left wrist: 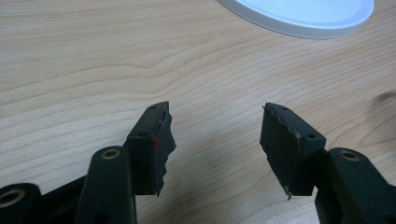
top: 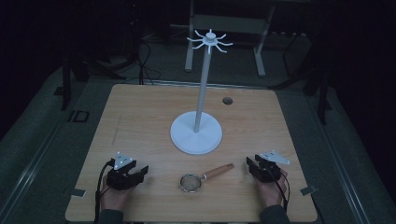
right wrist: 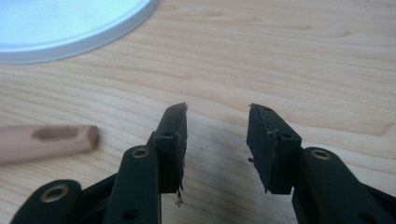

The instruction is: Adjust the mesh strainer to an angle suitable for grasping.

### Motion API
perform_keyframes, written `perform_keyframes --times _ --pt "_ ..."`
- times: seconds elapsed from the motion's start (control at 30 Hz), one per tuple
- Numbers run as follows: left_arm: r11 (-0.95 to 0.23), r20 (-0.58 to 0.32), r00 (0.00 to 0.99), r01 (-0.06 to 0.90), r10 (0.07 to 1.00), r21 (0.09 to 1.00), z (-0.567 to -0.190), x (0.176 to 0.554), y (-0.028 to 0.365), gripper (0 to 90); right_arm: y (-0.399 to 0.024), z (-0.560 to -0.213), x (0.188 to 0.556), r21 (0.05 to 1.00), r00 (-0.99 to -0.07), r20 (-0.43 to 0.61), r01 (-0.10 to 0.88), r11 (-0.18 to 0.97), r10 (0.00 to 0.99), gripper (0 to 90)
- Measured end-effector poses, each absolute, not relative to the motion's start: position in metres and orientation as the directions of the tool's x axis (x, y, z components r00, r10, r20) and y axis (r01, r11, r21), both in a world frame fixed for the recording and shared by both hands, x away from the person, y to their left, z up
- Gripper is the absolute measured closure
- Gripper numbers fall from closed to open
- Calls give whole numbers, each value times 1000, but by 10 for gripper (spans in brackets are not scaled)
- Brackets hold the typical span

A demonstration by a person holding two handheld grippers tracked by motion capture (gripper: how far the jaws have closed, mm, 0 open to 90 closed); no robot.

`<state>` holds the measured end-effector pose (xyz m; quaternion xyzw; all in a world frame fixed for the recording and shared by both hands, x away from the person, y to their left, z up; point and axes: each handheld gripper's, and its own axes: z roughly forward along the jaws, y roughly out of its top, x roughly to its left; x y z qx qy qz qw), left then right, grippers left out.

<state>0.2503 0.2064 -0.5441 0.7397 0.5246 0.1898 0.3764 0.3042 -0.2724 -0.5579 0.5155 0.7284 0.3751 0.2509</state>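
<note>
A small strainer (top: 190, 182) with a wooden handle (top: 218, 171) lies on the wooden table (top: 140, 121) near its front edge, between my two hands. My left gripper (top: 140, 173) rests at the front left, open, with bare wood between its jaws (left wrist: 215, 140). My right gripper (top: 251, 165) rests at the front right, also open and empty (right wrist: 217, 135). The end of the wooden handle (right wrist: 46, 140) lies to the left of the right gripper's jaws, apart from them. A white stand (top: 196, 133) with a round base, a thin pole and hooked arms on top (top: 209, 41) rises at the table's middle.
The white base's rim (left wrist: 299, 18) lies beyond the left gripper and beyond the right one (right wrist: 70, 32). A dark round hole (top: 227, 100) sits in the table behind the stand. Metal frame legs (top: 259, 56) stand on the floor past the far edge.
</note>
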Motion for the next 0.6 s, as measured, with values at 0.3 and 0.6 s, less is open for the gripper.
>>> perform_keyframes --times 0.3,0.6 --pt "-171 -108 379 630 919 758 -544 250 206 434 -268 -556 300 812 -367 -17 538 227 930 593" --pt "-171 -110 383 627 917 760 -543 250 206 435 -263 -554 304 792 -395 45 574 208 918 842"
